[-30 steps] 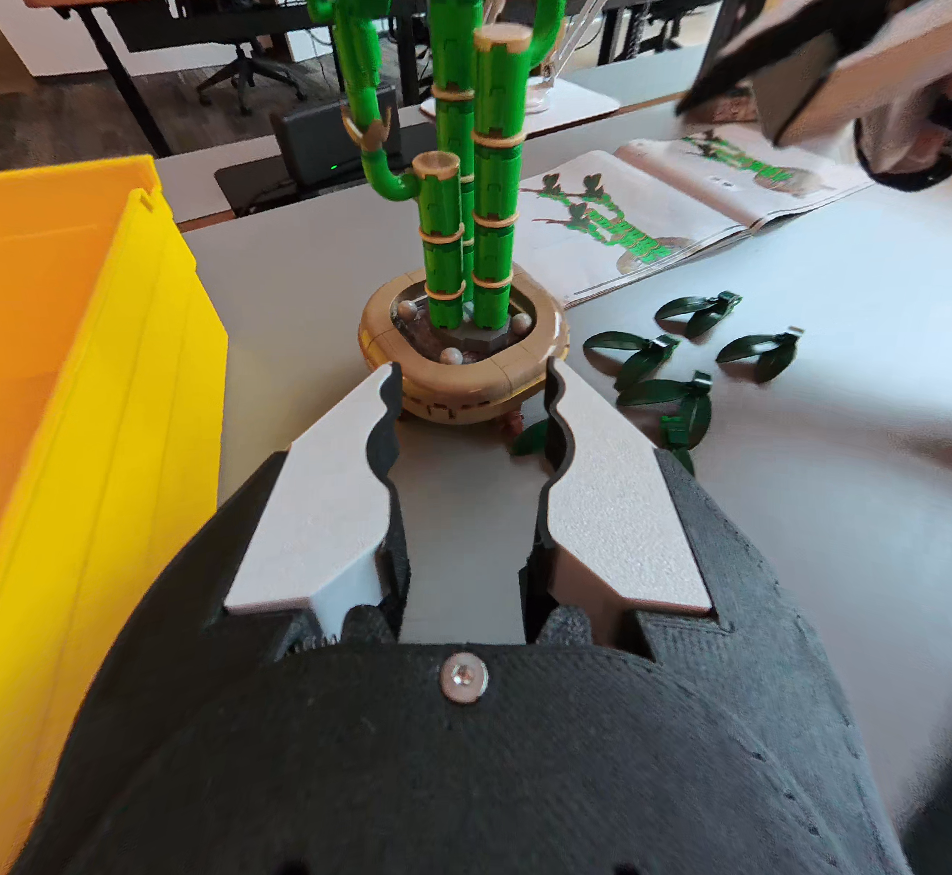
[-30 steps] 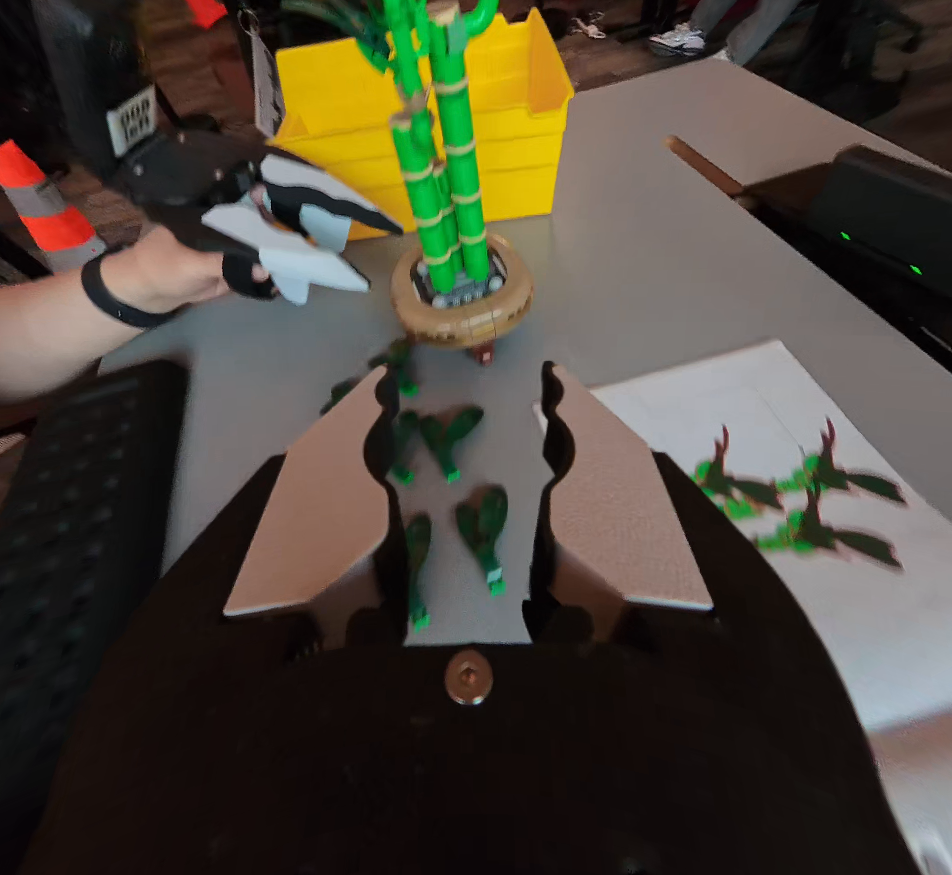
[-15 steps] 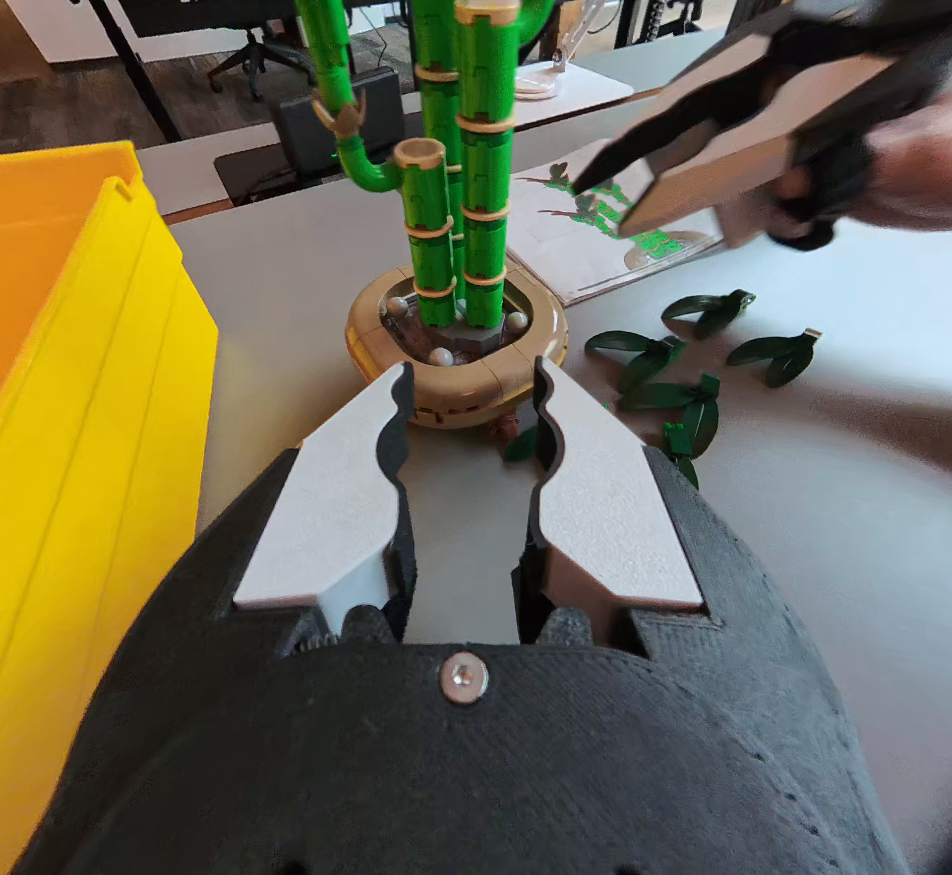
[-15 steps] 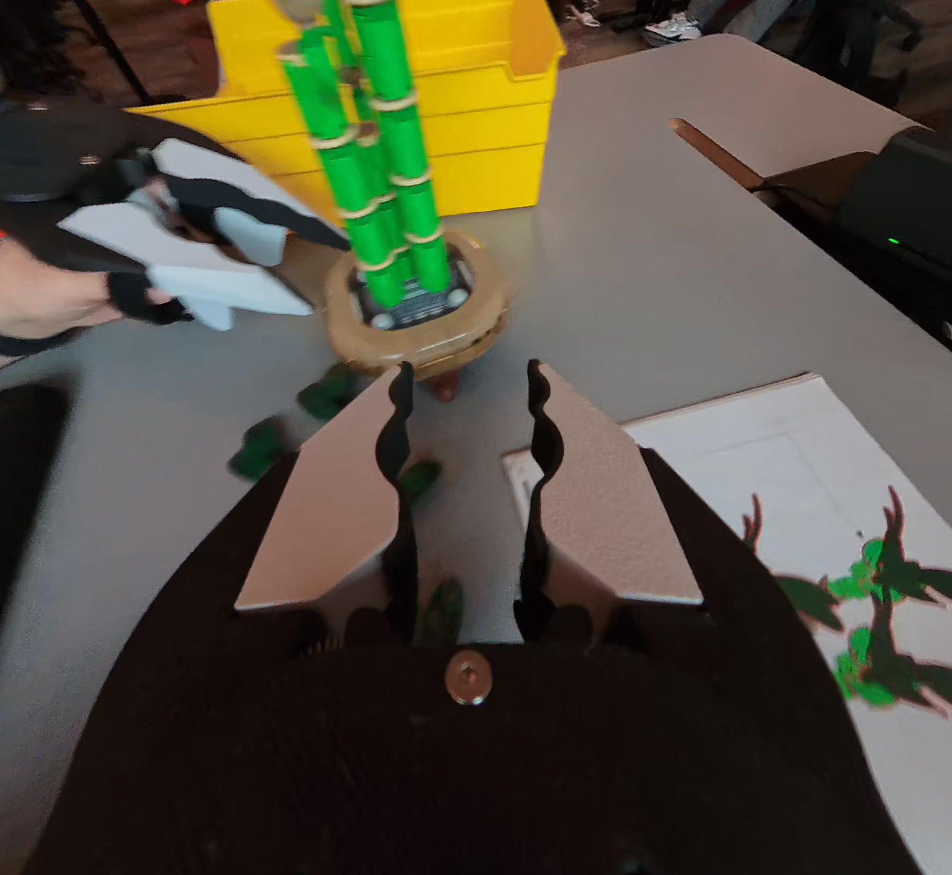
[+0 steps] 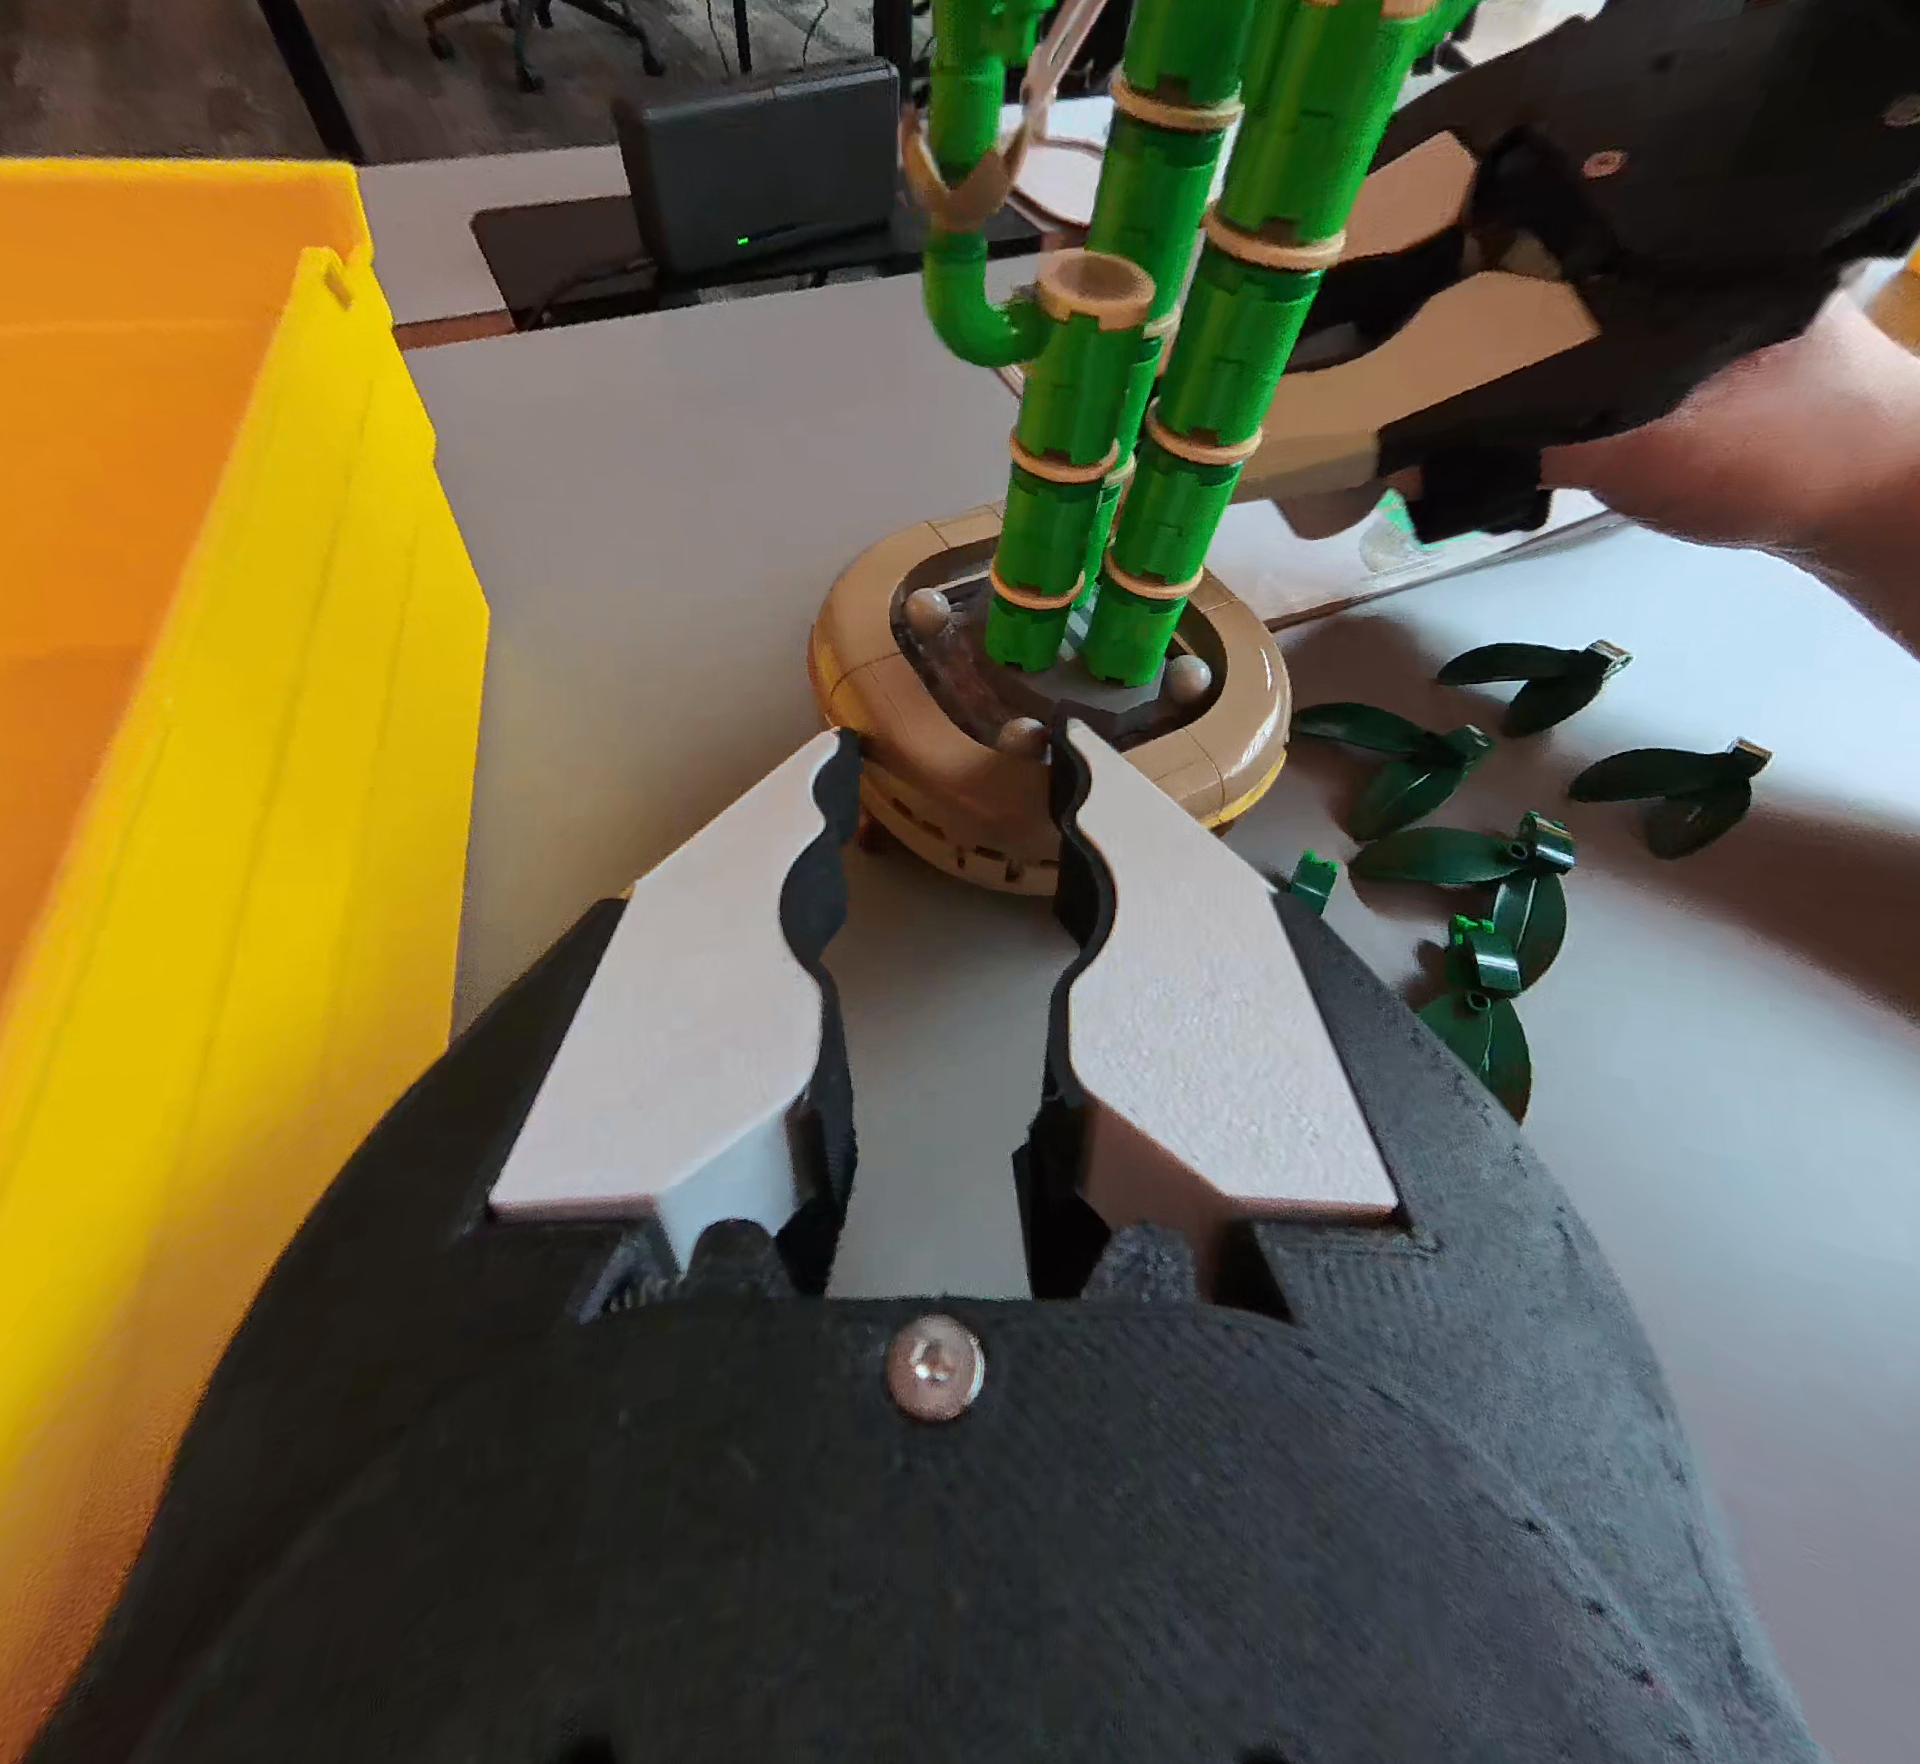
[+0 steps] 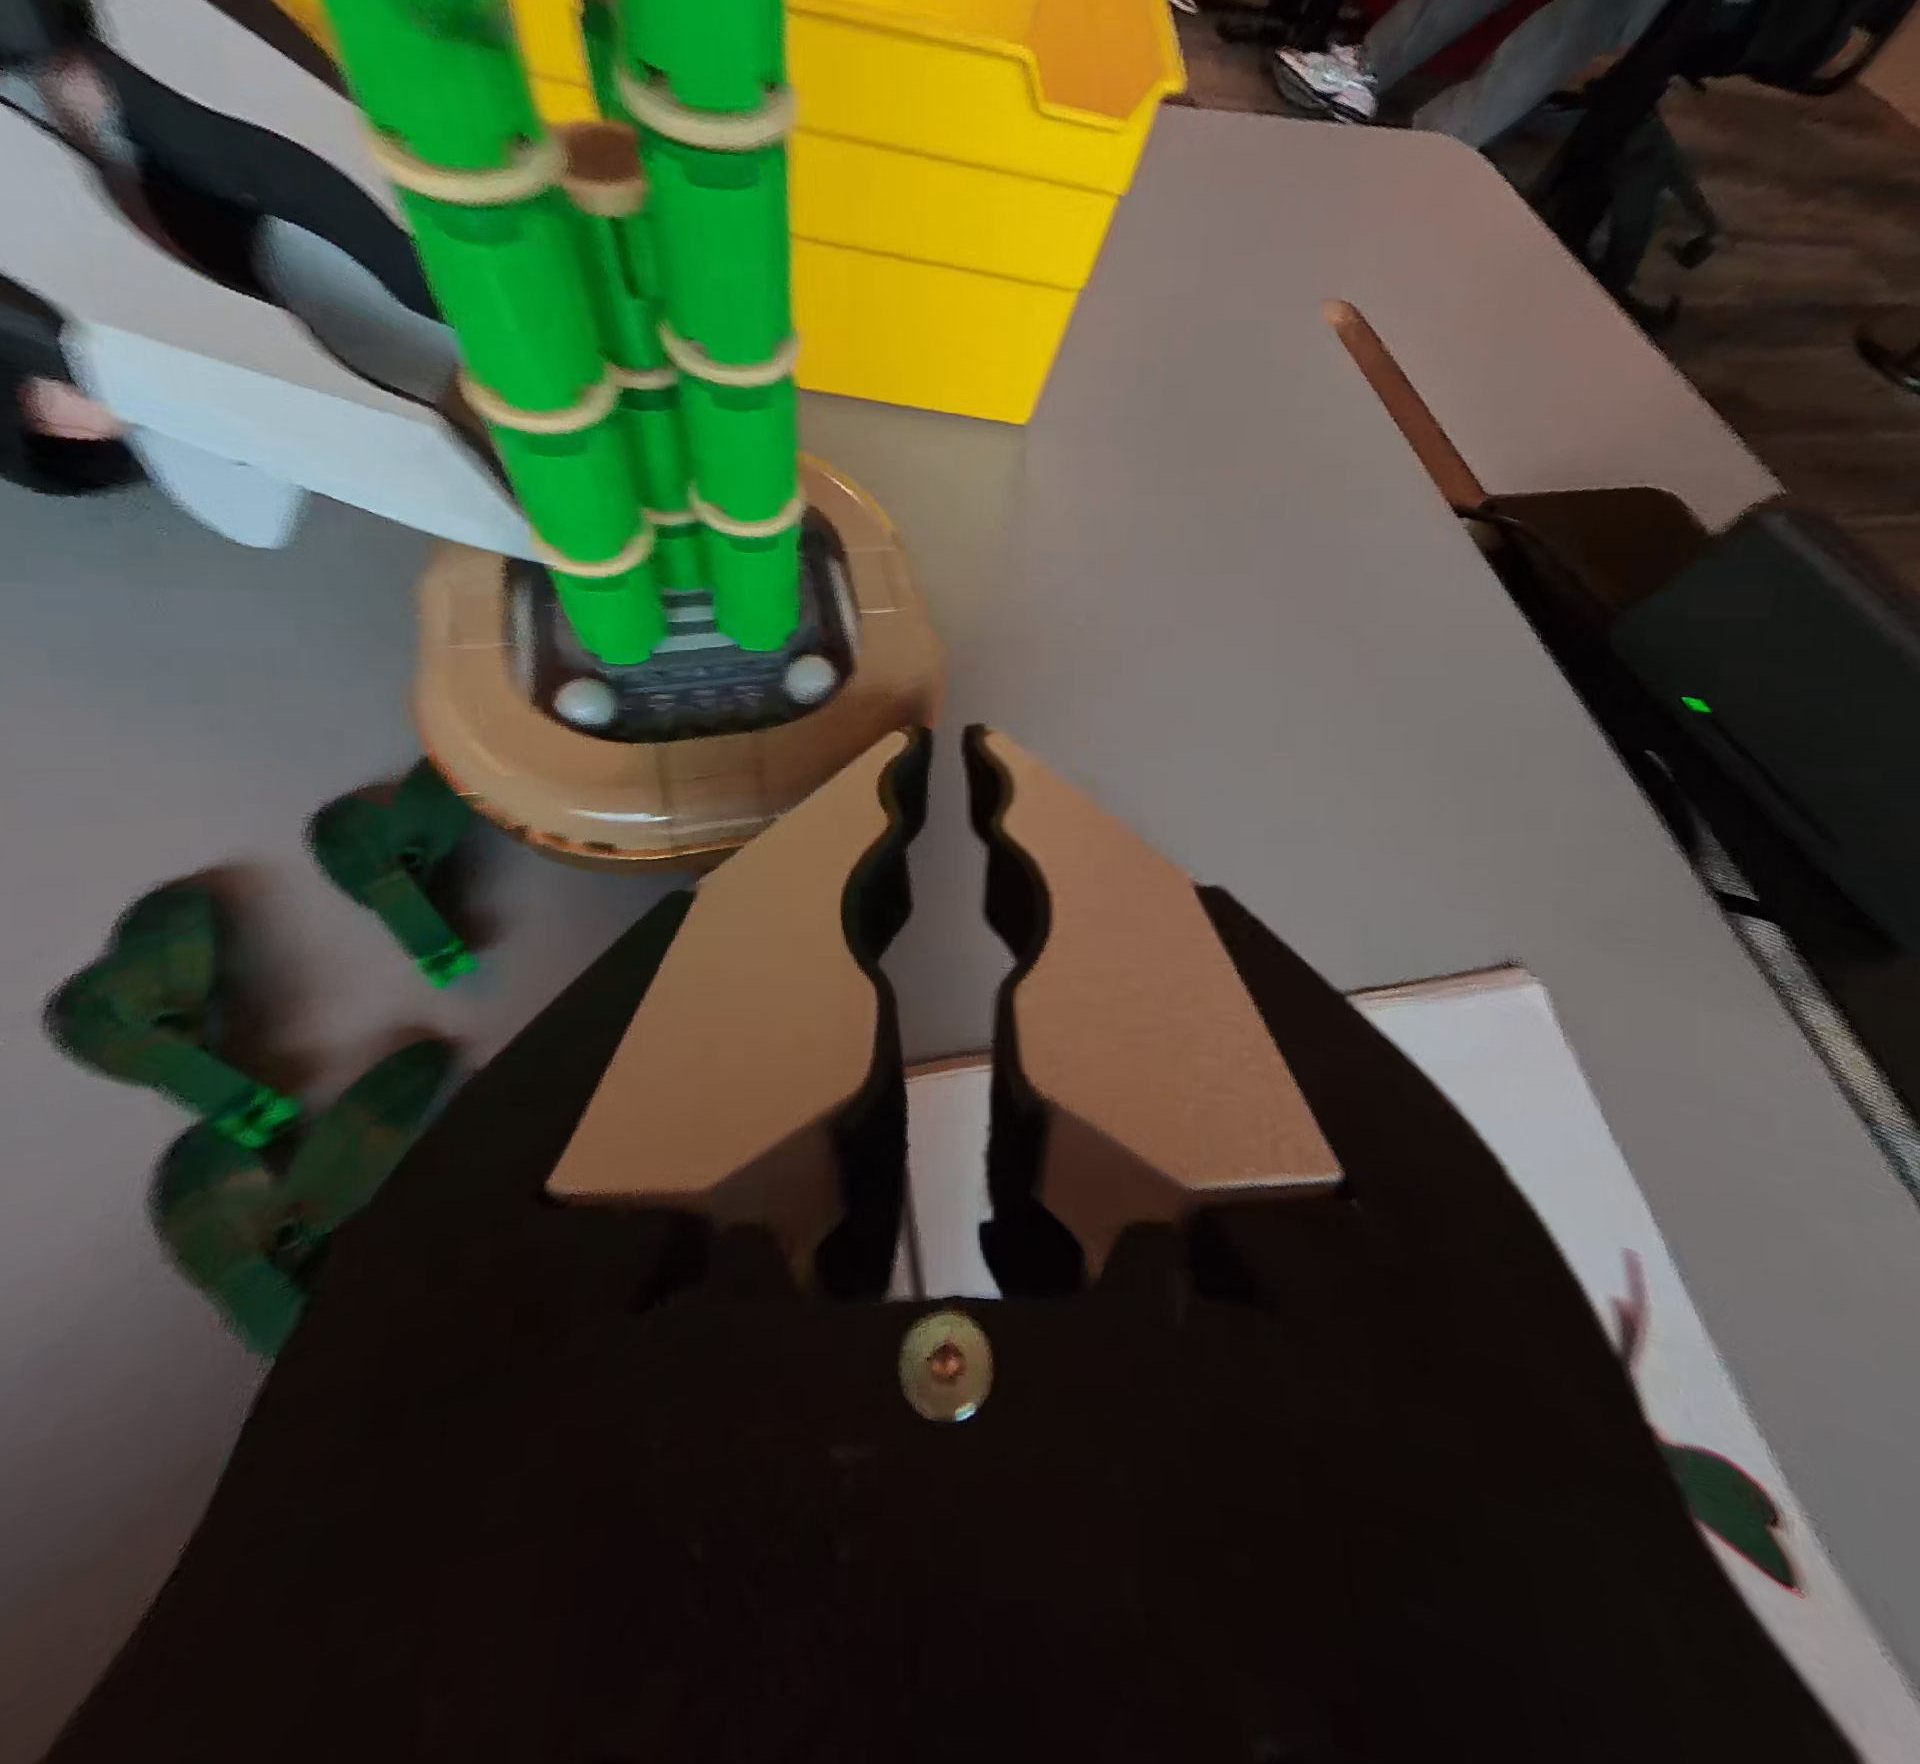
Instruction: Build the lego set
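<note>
The lego bamboo model has green stalks [image 5: 1174, 488] in a round tan pot [image 5: 1236, 758] on the grey table. My left gripper [image 5: 956, 746] is open with a narrowed gap, its tips at the pot's near rim. My right gripper [image 6: 945, 740] is almost closed with nothing between its jaws, its tips just right of the pot [image 6: 665, 789]. Its black body [image 5: 1662, 156] shows behind the stalks in the left wrist view. Several loose dark green leaf pieces [image 5: 1444, 857] lie right of the pot; they also show, blurred, in the right wrist view [image 6: 384, 852].
A yellow bin [image 5: 208, 675] stands close on the left, behind the pot in the right wrist view [image 6: 935, 156]. An open instruction booklet [image 6: 1455, 1091] lies under the right gripper. A black device [image 6: 1787, 706] with a green light sits at the table's edge. Left tips to right tips: about 9 cm.
Both grippers moved in toward the pot and narrowed. The right one dropped from above the booklet to behind the stalks and went from wide open to almost closed.
</note>
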{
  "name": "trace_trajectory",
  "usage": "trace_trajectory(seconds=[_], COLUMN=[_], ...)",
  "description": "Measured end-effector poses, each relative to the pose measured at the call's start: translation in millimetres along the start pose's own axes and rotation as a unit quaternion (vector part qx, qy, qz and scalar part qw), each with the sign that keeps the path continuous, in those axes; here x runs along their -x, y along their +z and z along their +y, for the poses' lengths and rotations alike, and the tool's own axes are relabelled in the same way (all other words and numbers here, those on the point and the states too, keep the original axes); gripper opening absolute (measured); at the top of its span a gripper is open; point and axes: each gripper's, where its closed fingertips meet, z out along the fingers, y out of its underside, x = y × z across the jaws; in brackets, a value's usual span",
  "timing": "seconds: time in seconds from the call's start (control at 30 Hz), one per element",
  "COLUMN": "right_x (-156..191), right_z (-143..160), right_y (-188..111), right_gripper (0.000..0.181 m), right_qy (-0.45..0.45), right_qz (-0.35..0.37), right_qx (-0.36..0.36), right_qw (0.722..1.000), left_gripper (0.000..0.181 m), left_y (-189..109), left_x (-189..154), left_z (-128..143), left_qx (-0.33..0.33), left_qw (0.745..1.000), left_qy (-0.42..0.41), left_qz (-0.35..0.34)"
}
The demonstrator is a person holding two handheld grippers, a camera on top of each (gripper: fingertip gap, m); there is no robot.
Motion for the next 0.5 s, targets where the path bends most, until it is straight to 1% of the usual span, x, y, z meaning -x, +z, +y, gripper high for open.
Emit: trace_trajectory(seconds=[0.03, 0.1, 0.2, 0.27, 0.33, 0.37, 0.4, 0.47, 0.5], right_x=[6.3, 9.1, -4.1, -15.0, -28.8, -31.1, -29.7, -14.6, -8.7], right_z=[-1.3, 3.5, 4.2, 1.7, 6.5, 11.8, 16.7, 21.0, 21.8], right_y=[-3.3, -8.3, -10.7, -7.8, -0.7, 4.6, 10.8, 21.8, 24.4], right_gripper=[0.007, 0.001, 0.022, 0.023, 0.024, 0.024, 0.023, 0.020, 0.007], right_qy=[0.012, 0.017, 0.006, 0.013, -0.022, -0.046, -0.064, -0.068, -0.065], right_qz=[-0.017, -0.020, 0.019, 0.035, 0.068, 0.072, 0.065, 0.020, 0.006], right_qx=[-0.006, 0.006, 0.007, 0.005, 0.028, 0.047, 0.061, 0.066, 0.064], right_qw=[1.000, 1.000, 1.000, 0.999, 0.997, 0.995, 0.994, 0.995, 0.996], left_gripper=[0.035, 0.036, 0.050, 0.058, 0.074, 0.077, 0.076, 0.070, 0.068], left_y=[0.0, -2.6, -13.8, -19.1, -16.5, -13.3, -9.5, -1.1, 2.1], left_x=[0.0, 1.0, -1.9, -9.5, -17.8, -19.6, -19.8, -21.5, -22.6], left_z=[0.0, -0.4, -4.5, -3.2, 8.5, 15.9, 21.3, 24.8, 24.2], left_qx=[0.005, 0.012, -0.002, 0.004, 0.043, 0.065, 0.080, 0.086, 0.083], left_qw=[1.000, 1.000, 1.000, 1.000, 0.998, 0.997, 0.996, 0.996, 0.996], left_qy=[0.003, 0.006, -0.015, -0.030, -0.036, -0.033, -0.027, -0.015, -0.018], left_qz=[0.000, -0.009, -0.016, -0.008, -0.007, -0.015, -0.026, -0.028, -0.021])
